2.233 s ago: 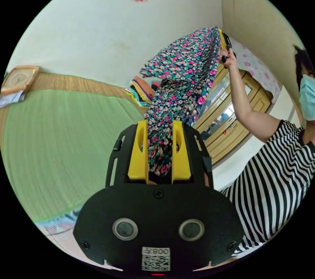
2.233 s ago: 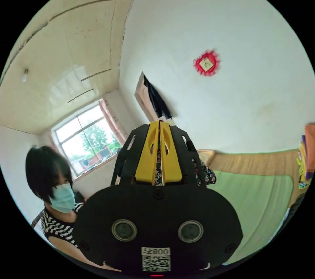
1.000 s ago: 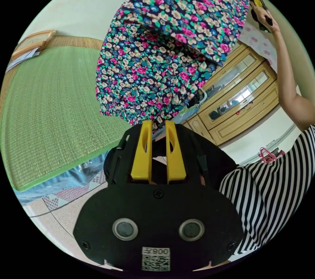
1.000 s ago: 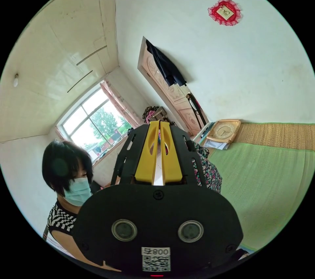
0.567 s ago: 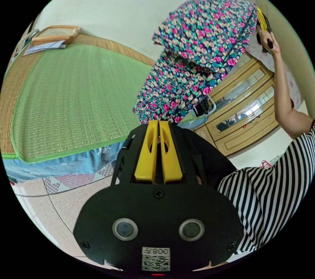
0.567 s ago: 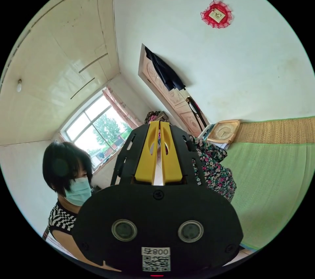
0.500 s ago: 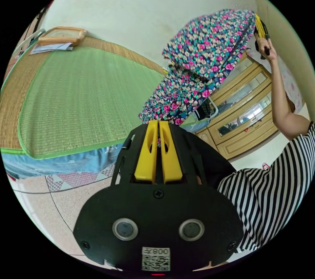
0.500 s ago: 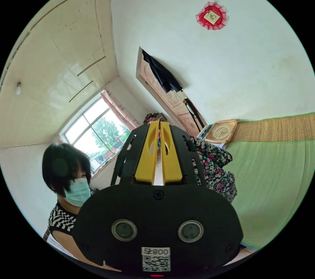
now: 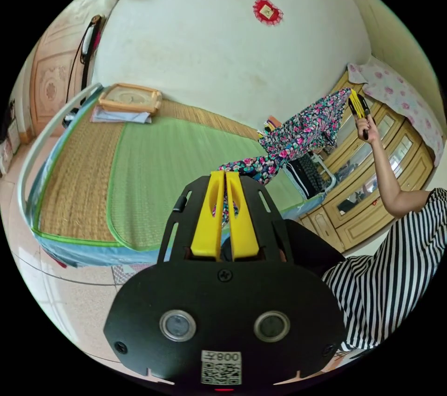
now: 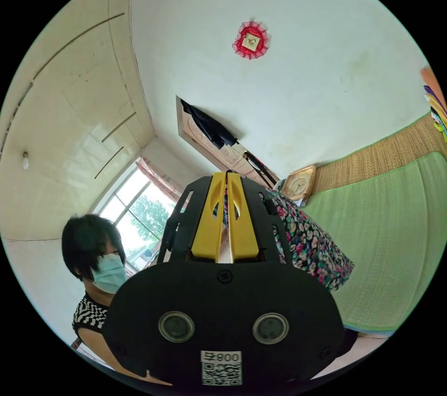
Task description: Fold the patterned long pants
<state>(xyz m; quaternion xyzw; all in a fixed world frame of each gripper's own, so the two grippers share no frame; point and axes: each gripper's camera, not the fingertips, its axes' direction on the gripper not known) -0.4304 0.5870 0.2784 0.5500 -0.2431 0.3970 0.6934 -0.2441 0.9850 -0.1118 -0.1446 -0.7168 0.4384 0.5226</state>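
Note:
The floral patterned pants (image 9: 298,137) hang stretched in the air above the green mat (image 9: 163,168). My left gripper (image 9: 225,175) is shut on one end of the fabric, its yellow jaws pressed together. In the left gripper view the right gripper (image 9: 355,103) is held high in a hand, shut on the other end. In the right gripper view my right gripper (image 10: 226,176) has its jaws closed on the pants (image 10: 309,244), which trail down to the right of them over the mat (image 10: 391,238).
A bed with a woven mat edge (image 9: 74,182) carries a framed clock (image 9: 130,98) on papers. Wooden cabinets (image 9: 372,182) stand beside the bed, and a stack of folded clothes (image 10: 435,107) lies at its far end. A person in a striped top (image 9: 391,279) holds both grippers.
The left gripper let go of the pants, then shut on their lower end. Both hands have drawn apart, so the bunched pants are now pulled out long between them.

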